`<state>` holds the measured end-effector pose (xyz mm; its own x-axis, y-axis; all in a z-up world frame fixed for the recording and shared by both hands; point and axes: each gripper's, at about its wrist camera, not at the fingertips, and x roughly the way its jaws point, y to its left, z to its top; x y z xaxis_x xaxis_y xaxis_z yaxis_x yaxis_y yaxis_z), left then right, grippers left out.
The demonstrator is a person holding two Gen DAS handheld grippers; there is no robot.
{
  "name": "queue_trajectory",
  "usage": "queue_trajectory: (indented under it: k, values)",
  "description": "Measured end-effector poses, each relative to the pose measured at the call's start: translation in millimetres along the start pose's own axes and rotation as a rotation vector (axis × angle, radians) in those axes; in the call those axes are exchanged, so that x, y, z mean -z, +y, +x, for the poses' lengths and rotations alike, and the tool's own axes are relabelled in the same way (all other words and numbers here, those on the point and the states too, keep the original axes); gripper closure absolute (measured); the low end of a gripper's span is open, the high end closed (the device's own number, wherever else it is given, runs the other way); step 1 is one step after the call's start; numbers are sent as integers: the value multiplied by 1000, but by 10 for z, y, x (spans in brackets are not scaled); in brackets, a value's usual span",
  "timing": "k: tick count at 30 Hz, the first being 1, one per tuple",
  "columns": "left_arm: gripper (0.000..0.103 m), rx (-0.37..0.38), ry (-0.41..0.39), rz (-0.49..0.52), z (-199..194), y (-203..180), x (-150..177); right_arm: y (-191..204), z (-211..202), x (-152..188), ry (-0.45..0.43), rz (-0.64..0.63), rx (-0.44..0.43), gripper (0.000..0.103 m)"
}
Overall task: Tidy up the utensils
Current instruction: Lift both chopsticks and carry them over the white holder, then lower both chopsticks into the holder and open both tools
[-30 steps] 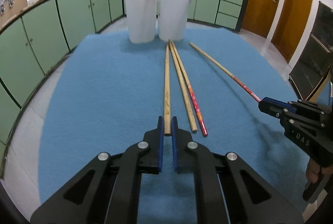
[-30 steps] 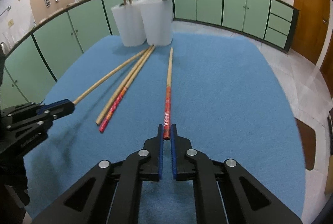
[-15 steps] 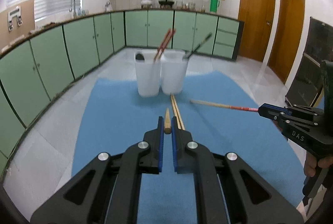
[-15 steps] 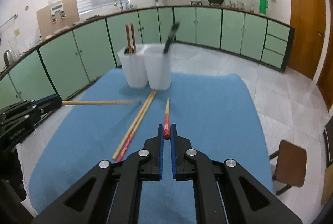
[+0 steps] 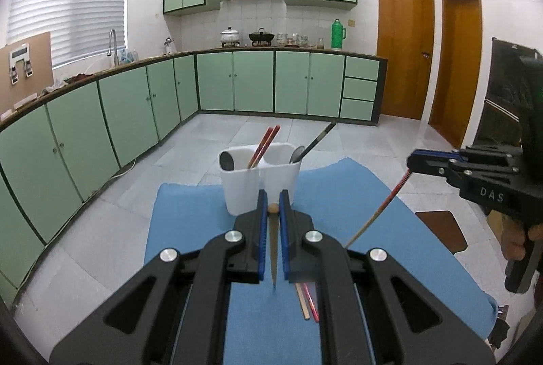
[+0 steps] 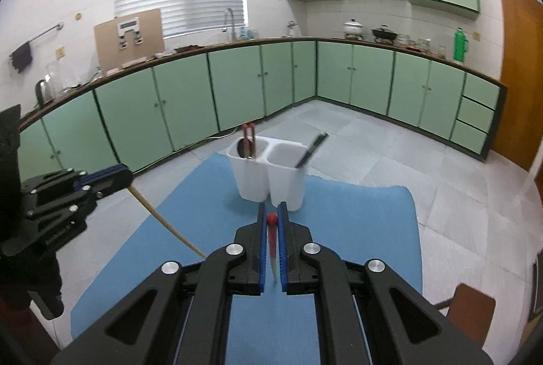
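My left gripper is shut on a plain wooden chopstick, held upright with its tip hanging down above the blue mat. My right gripper is shut on a red-ended chopstick, also hanging tip down. Each gripper shows in the other's view: the right gripper with its red-ended chopstick, the left gripper with its wooden chopstick. A white two-compartment holder stands at the mat's far edge with two red chopsticks, a spoon and a dark utensil. Two chopsticks lie on the mat.
The blue mat covers a small table with floor all around. A brown stool stands to the right of the table, also seen in the right wrist view. Green cabinets line the far walls.
Both grippers have lifted their chopsticks off the mat and swung them from lying flat to hanging nearly vertical. Both cameras now sit higher above the table.
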<state>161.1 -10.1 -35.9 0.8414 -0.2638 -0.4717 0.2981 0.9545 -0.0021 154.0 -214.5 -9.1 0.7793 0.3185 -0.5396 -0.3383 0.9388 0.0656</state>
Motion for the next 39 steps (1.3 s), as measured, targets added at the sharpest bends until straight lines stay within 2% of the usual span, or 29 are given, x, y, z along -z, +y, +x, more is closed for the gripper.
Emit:
queue_trajectory:
  k: [5, 10, 19, 26, 30, 39]
  values:
    - [97, 18, -23, 3, -23, 43, -123, 35, 6, -194, -5, -34, -33, 97]
    - [97, 6, -80, 6, -103, 137, -342, 21, -93, -476, -57, -34, -69, 97]
    - [97, -34, -215, 5, -176, 265, -903, 28, -180, -1137, -179, -71, -48, 97]
    - [97, -58, -289, 16, 22, 281, -1368, -72, 32, -1493, -212, -61, -27, 97]
    - [97, -31, -267, 4, 329, 305, -1491, -125, 253, -1581, -200, -56, -12, 97]
    - [97, -17, -202, -21, 1023, 370, -1372, -287, 837, -1502, -141, -23, 9, 97]
